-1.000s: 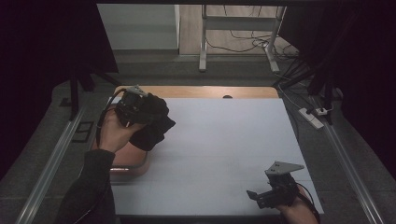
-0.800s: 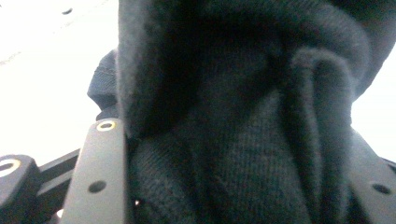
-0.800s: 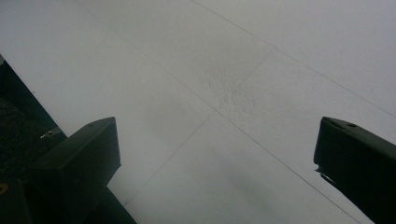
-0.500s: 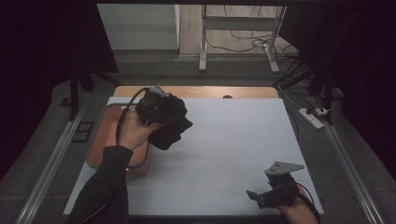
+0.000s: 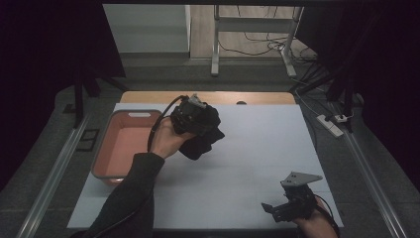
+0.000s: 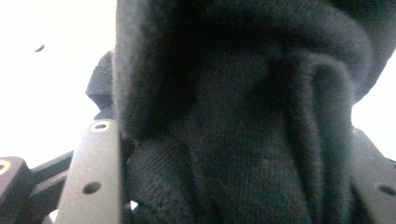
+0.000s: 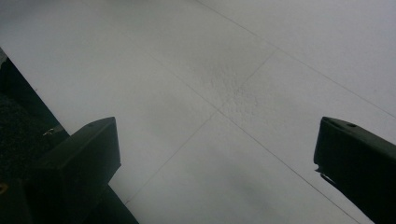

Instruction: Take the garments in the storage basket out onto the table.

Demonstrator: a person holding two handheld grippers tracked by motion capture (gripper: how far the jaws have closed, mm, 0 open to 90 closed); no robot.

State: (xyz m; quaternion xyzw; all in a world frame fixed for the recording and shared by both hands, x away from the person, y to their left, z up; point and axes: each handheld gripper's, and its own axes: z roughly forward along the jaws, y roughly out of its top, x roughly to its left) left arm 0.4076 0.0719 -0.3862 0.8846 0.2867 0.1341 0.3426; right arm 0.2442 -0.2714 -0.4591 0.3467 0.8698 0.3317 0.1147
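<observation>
A bunched black knitted cloth (image 5: 204, 135) hangs in the air over the white table, just right of the pink tub (image 5: 101, 153). My left gripper (image 5: 198, 121) is shut on it. In the left gripper view the dark knit cloth (image 6: 243, 121) bulges between the two jaws and hides most of what lies beyond. My right gripper (image 5: 277, 208) rests low at the table's near right corner, open, with bare white tabletop (image 7: 219, 116) between its jaws.
The pink tub looks empty and stands at the table's left side. A wooden strip (image 5: 208, 97) runs along the far edge of the white table (image 5: 267, 144). Beyond it stand metal frame legs (image 5: 216, 44) with cables, and a power strip (image 5: 331, 125) lies at the right.
My left gripper has carried the black cloth rightward, from over the tub out above the table. The right gripper has stayed where it was.
</observation>
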